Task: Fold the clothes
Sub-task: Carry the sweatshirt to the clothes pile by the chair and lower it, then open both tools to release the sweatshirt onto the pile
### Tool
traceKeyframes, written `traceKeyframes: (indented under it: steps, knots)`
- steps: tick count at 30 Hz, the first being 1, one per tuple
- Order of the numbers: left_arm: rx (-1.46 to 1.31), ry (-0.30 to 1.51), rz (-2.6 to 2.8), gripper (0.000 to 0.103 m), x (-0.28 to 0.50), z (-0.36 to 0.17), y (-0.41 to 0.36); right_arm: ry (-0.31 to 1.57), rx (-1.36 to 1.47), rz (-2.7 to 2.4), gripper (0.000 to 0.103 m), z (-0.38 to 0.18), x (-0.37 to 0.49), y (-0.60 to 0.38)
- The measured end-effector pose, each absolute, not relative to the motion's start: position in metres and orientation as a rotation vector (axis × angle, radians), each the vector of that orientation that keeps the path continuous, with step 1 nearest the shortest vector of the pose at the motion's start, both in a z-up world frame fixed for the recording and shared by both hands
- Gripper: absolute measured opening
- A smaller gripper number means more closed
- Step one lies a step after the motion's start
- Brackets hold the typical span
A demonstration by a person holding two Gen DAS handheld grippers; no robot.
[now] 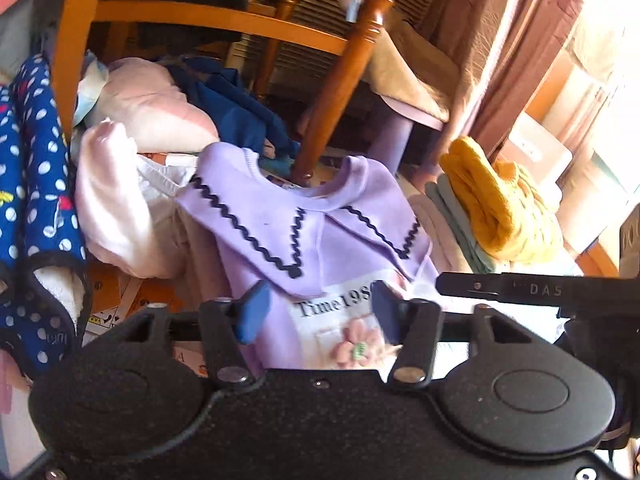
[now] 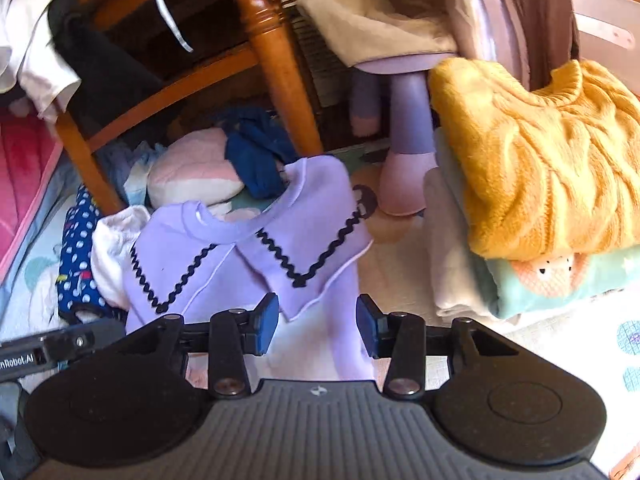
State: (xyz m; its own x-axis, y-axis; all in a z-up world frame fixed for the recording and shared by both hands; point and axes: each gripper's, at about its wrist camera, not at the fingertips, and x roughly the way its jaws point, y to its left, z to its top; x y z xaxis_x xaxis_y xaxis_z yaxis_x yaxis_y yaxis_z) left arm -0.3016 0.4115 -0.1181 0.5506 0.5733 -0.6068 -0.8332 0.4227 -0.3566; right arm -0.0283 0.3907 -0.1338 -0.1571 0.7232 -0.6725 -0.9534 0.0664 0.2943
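A lilac sweater with a wide collar trimmed in black zigzag lies in front of both grippers. Its chest carries a white "Time198" patch and a pink knitted flower. My left gripper is open, its blue pads standing wide apart over the patch. In the right wrist view the same sweater spreads out with its collar raised. My right gripper is open too, over the sweater's right edge. Fabric lies between each pair of pads with no pinch visible.
A folded stack stands at the right, a yellow knit on a mint garment. Wooden chair legs and a purple stool rise behind. Loose clothes lie at the back left, with a white garment, a blue garment and polka-dot slippers.
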Motion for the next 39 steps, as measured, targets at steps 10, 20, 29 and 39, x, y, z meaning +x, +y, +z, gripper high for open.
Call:
traceKeyframes:
  steps: [10, 20, 29, 39]
  knots:
    - [-0.622, 0.624, 0.968, 0.090, -0.274, -0.049, 0.389, 0.959, -0.430, 1.380, 0.080, -0.077, -0.033, 0.359]
    - [-0.481, 0.684, 1.054, 0.103, -0.276, 0.011, 0.356, 0.874, -0.457, 1.329, 0.095, -0.018, -0.045, 0.321]
    - [-0.472, 0.793, 1.133, 0.103, -0.266, 0.024, 0.339, 0.856, -0.454, 1.329, 0.099, -0.003, -0.043, 0.298]
    - [-0.381, 0.827, 1.196, 0.103, -0.267, 0.021, 0.333, 0.836, -0.537, 1.428, 0.103, -0.001, -0.067, 0.306]
